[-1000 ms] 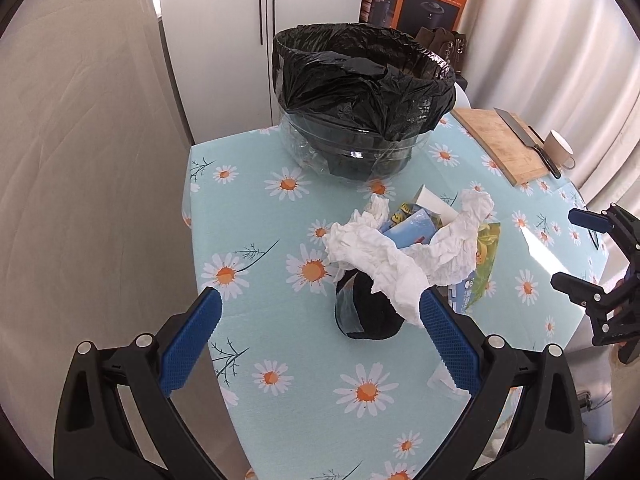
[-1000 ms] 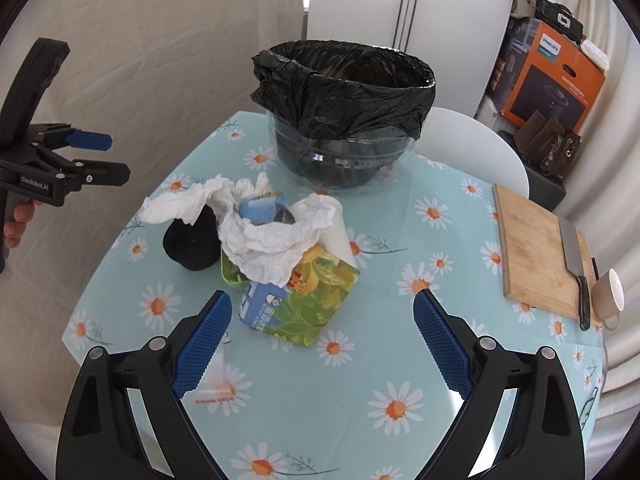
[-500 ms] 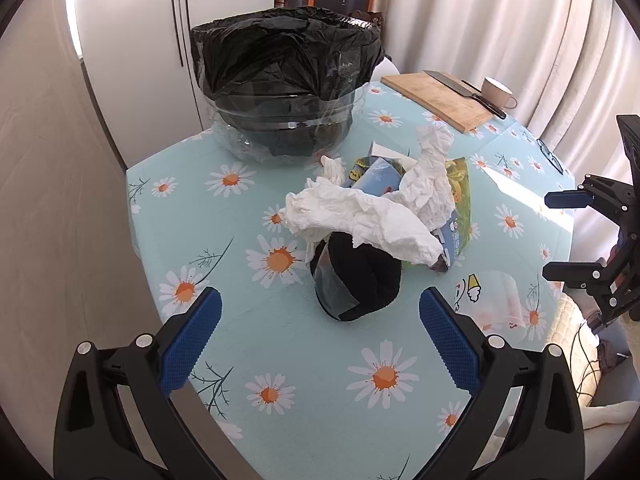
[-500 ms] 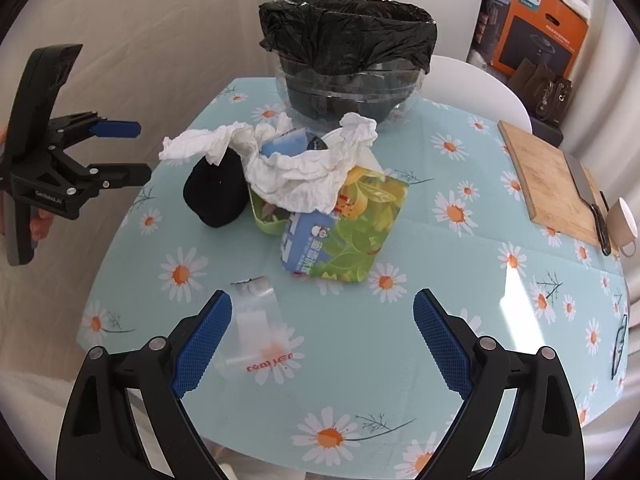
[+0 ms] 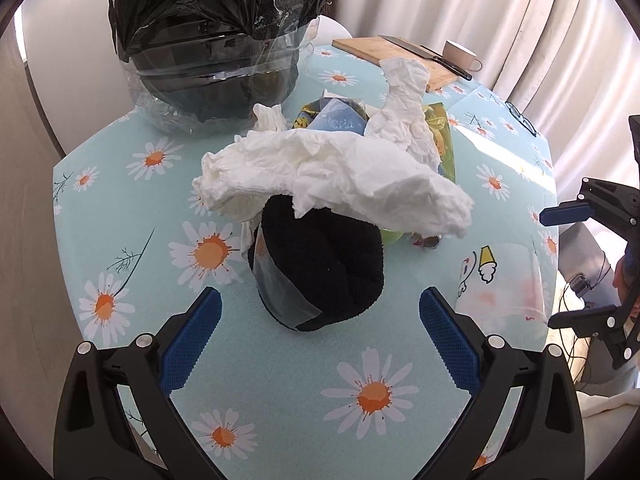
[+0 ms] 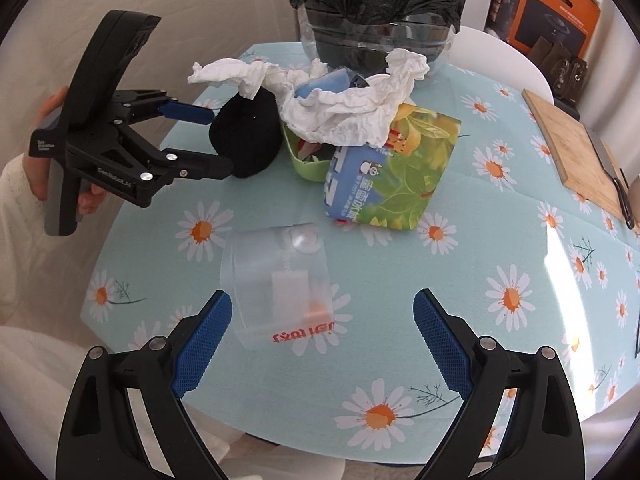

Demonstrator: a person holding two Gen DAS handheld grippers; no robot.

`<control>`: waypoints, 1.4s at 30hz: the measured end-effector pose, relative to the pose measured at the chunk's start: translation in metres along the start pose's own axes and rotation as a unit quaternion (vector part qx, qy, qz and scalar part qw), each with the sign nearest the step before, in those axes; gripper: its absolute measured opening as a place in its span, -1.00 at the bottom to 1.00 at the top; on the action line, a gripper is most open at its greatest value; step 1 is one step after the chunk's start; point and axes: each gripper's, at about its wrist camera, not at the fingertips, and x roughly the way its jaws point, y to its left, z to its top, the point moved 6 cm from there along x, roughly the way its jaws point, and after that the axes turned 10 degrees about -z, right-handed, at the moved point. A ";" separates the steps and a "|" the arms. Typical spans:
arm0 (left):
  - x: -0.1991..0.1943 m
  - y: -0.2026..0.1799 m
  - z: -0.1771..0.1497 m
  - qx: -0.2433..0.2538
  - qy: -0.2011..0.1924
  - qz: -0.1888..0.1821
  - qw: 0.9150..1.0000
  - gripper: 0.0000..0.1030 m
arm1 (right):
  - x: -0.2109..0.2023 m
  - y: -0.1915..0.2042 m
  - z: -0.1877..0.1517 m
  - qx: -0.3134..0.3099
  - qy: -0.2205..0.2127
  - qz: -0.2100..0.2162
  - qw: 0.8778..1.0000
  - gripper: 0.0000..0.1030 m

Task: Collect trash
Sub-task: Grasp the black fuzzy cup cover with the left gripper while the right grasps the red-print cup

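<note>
At the far edge of the bench [image 6: 500, 240] stands a clear bin [image 6: 376, 36] lined with a black bag [image 5: 208, 4]; what lies inside it cannot be seen. In the middle sits the trash pile: a small green bowl [image 6: 306, 164] with scraps in it, a leaf-printed juice carton [image 6: 392, 176] leaning against it, and crumpled white paper [image 5: 332, 176] draped over both and over a black cloth lump [image 5: 320, 264] at the pile's left side. A clear plastic cup [image 6: 280, 284] lies on its side near the front edge, apart from the pile. A cutting board [image 6: 572, 156] with a knife [image 5: 424, 54] and a mug [image 5: 460, 54] lies along the right edge.

The left hand-held gripper [image 5: 320, 336] is spread wide, its fingers on either side of the black lump but not touching it. The right hand-held gripper [image 6: 322, 340] is also spread wide, with the cup between its fingertips and nothing pinched. Bare cloth runs along the front edge and between the pile and the board.
</note>
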 end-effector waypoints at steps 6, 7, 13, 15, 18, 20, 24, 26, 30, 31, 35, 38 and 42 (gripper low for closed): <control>0.021 0.003 0.008 0.011 0.004 -0.008 1.000 0.88 | 0.019 0.007 0.002 0.004 0.008 0.013 1.000 0.70; 0.024 0.004 0.009 0.011 0.002 -0.010 1.000 0.88 | 0.022 0.008 0.000 0.001 0.011 0.015 1.000 0.70; 0.038 0.008 0.012 0.017 -0.006 0.007 1.000 0.88 | 0.037 0.007 -0.007 0.031 0.011 0.021 0.999 0.70; 0.039 0.009 0.012 0.017 -0.009 0.006 1.000 0.88 | 0.037 0.004 -0.007 0.057 0.002 0.031 0.998 0.70; 0.040 0.008 0.010 0.018 -0.004 -0.005 1.000 0.88 | 0.036 -0.002 -0.007 0.098 -0.014 0.060 0.993 0.45; 0.039 0.008 0.008 0.019 0.000 -0.001 1.000 0.74 | 0.036 -0.004 -0.007 0.115 -0.017 0.077 0.990 0.29; 0.035 0.008 0.002 0.014 0.021 -0.013 1.000 0.24 | 0.030 -0.005 -0.007 0.126 -0.018 0.083 0.988 0.17; 0.030 0.007 -0.001 0.016 0.025 -0.009 1.000 0.16 | 0.028 -0.004 -0.009 0.125 -0.012 0.082 0.989 0.17; 0.019 0.005 -0.010 0.013 0.038 -0.009 0.999 0.14 | 0.020 -0.010 -0.010 0.134 -0.006 0.084 0.987 0.17; 0.016 0.004 -0.012 0.012 0.042 -0.008 0.999 0.14 | 0.018 -0.011 -0.009 0.137 -0.004 0.085 0.987 0.17; 0.003 -0.002 -0.017 0.014 0.052 -0.012 0.998 0.13 | 0.007 -0.012 -0.010 0.139 -0.001 0.082 0.987 0.17; -0.006 -0.006 -0.017 0.022 0.053 -0.006 0.998 0.13 | -0.001 -0.014 -0.008 0.144 -0.007 0.082 0.986 0.18; -0.017 -0.011 -0.020 0.028 0.053 -0.001 0.998 0.12 | -0.005 -0.015 -0.003 0.145 -0.014 0.083 0.986 0.18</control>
